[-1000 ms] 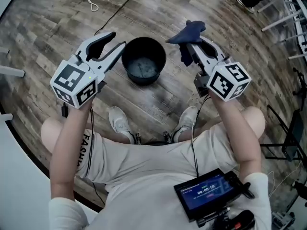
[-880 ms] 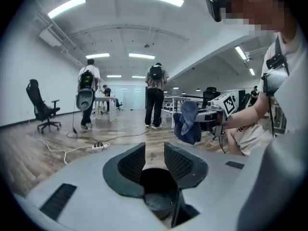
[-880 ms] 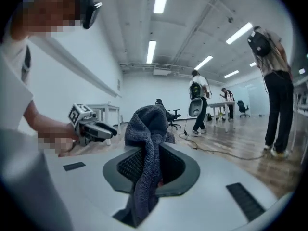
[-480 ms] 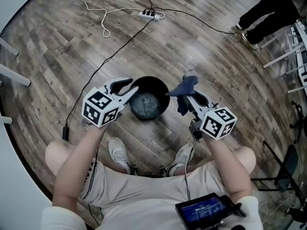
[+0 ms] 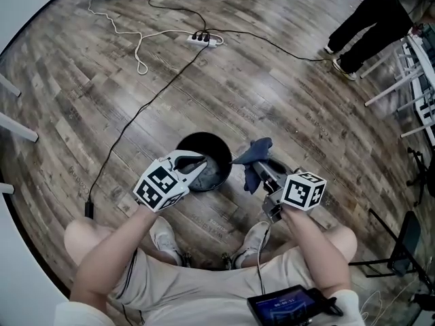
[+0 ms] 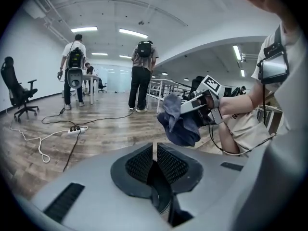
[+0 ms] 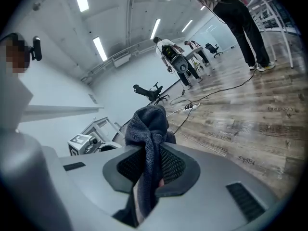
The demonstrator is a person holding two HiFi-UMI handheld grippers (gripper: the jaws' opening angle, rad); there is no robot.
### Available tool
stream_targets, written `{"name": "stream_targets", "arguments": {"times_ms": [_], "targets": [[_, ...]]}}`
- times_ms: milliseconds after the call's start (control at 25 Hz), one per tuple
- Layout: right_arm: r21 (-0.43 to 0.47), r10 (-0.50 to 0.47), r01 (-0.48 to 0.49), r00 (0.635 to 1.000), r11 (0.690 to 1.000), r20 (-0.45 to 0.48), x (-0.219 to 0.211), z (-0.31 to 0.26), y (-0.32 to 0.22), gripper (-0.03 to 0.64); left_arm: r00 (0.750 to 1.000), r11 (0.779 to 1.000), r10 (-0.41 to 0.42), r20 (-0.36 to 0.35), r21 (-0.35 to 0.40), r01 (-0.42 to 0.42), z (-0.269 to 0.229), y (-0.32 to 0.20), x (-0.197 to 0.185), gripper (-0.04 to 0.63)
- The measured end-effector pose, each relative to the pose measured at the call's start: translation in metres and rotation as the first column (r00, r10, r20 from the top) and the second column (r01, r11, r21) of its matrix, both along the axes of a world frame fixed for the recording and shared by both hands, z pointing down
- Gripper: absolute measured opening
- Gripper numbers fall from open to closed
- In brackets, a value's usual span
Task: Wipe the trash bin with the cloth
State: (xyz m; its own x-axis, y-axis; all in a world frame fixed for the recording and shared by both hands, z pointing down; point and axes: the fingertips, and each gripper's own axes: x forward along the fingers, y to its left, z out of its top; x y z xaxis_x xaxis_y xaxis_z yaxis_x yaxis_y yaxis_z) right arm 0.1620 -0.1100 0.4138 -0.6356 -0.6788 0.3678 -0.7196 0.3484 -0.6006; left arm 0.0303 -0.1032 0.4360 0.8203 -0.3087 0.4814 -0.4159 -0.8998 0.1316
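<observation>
A black trash bin [image 5: 204, 136] stands on the wood floor [image 5: 272, 80] just ahead of the person's shoes [image 5: 165, 233]. The left gripper [image 5: 198, 165] has just been closing its jaws, now narrow, with the near-left rim pinched between them, while the right gripper [image 5: 264, 167], just beside the bin's right side, is clamped on a bunched dark blue cloth [image 5: 253, 156]. To wipe well, the left grip should probably keep the light bin from sliding or tipping while the cloth is pressed flat and swept around the wall. The bin is upright, its mouth facing up and its long axis vertical.
</observation>
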Motion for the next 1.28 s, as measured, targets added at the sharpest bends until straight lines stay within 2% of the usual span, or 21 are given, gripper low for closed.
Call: {"name": "stream_targets", "arguments": {"times_ms": [200, 360, 520, 680, 880, 1120, 1280], "targets": [[0.004, -0.033, 0.033, 0.999, 0.999, 0.002, -0.006, -0.003, -0.002, 0.060, 1.000, 1.000, -0.001, 0.002, 0.017, 0.001, -0.010, -0.001, 0.006, 0.034], [0.009, -0.042, 0.043, 0.998, 0.999, -0.042, -0.003, 0.001, 0.009, 0.058, 0.999, 1.000, 0.012, 0.041, 0.021, -0.012, 0.000, 0.008, 0.008, 0.031], [0.015, -0.048, 0.048, 0.998, 0.999, -0.038, -0.007, -0.003, 0.008, 0.058, 1.000, 1.000, 0.006, 0.024, 0.001, -0.006, -0.005, 0.005, 0.010, 0.031], [0.020, -0.076, 0.078, 0.995, 0.997, -0.071, -0.011, -0.001, 0.016, 0.058, 0.998, 1.000, 0.019, 0.059, 0.012, -0.020, 0.000, 0.010, 0.010, 0.031], [0.053, -0.078, 0.076, 0.996, 0.996, 0.035, -0.020, -0.016, 0.016, 0.058, 0.999, 1.000, 0.007, 0.047, -0.001, -0.007, -0.003, 0.012, 0.007, 0.031], [0.133, -0.092, 0.105, 0.991, 0.986, -0.101, -0.020, -0.022, 0.013, 0.060, 0.999, 1.000, 0.001, 0.054, 0.000, -0.001, -0.003, 0.008, 0.004, 0.031], [0.133, -0.109, 0.126, 0.986, 0.983, -0.130, -0.022, -0.018, 0.019, 0.058, 0.998, 1.000, 0.010, 0.057, -0.015, -0.009, 0.001, 0.012, 0.006, 0.031]]}}
